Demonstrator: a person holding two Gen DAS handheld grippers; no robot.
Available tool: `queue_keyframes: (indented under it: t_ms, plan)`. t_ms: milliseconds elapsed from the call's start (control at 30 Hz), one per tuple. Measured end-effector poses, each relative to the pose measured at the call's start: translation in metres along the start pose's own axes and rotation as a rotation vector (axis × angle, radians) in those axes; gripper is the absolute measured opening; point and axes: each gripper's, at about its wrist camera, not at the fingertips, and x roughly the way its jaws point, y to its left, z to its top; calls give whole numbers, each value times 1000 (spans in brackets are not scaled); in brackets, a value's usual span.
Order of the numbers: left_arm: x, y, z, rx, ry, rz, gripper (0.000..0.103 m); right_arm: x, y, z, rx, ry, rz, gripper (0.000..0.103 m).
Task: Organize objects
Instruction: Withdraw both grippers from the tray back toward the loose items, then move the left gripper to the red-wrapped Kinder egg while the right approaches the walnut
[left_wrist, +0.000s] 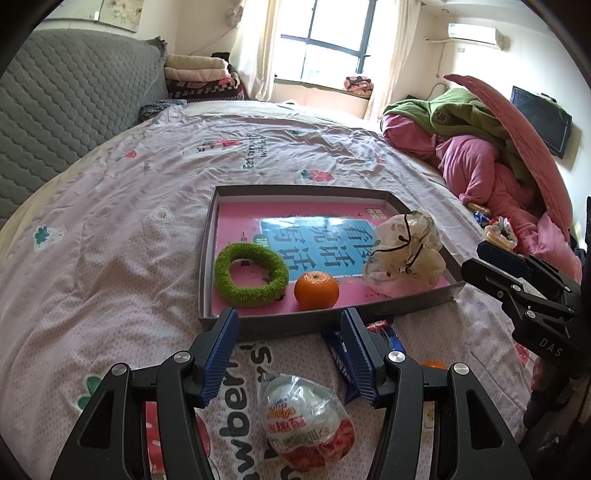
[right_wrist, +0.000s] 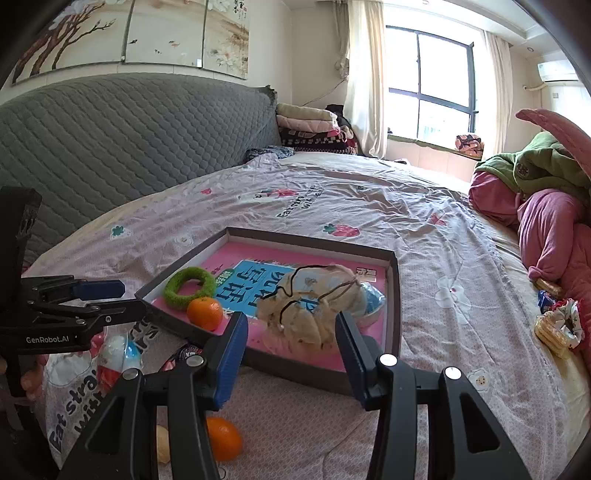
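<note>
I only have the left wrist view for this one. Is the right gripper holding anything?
Observer: No. The right gripper is open, with nothing between its fingers, and it points at the tray.
Operator: There is an orange sliver behind the left gripper. What is it?
Observer: A second orange, whole, lying on the bedsheet outside the tray.
Operator: Anything beside it?
Observer: A small pale yellowish thing, partly hidden by the right gripper's body. I cannot tell what it is.
</note>
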Motion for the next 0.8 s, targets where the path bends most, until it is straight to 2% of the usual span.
queue_keyframes:
  t_ms: [433,800]
  plan:
    - [-7,-3,-14,-8,14,23,59,-13,16,-3,-14,-16,44,49]
    - [-20,-8,-19,-13,3,17,59,-27,15,-10,19,-36,41,49]
